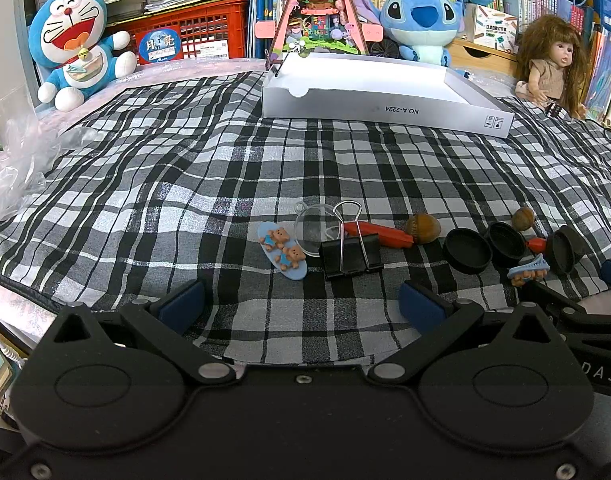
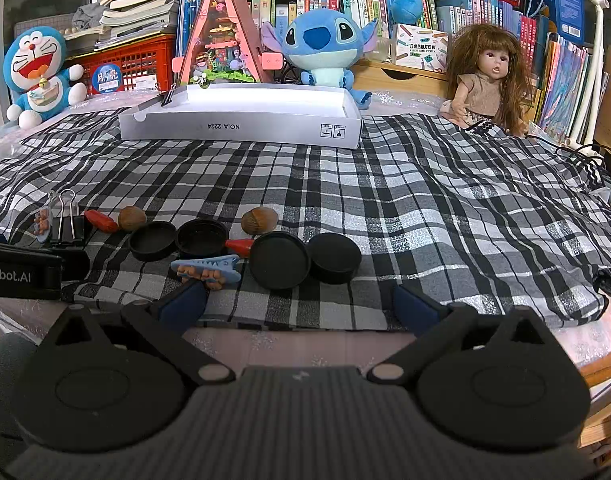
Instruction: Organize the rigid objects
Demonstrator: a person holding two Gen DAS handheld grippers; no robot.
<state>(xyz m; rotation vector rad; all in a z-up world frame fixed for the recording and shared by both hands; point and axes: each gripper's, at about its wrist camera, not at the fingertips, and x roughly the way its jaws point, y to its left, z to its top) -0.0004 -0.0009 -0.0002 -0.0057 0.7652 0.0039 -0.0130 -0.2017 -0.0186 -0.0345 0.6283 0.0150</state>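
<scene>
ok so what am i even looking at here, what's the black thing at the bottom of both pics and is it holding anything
Each picture comes from a camera mounted on a handheld two-finger gripper; a person holds one in each hand. The black shape at the bottom is the gripper's own body, with blue-padded fingers pointing forward. The left gripper and the right gripper are both open and hold nothing. Ahead, on a checked cloth, lie small things: a black binder clip, a bear hair clip, black round lids, two nuts and a second hair clip. Behind them stands a white box, apparently empty apart from a clip on its corner.
</scene>
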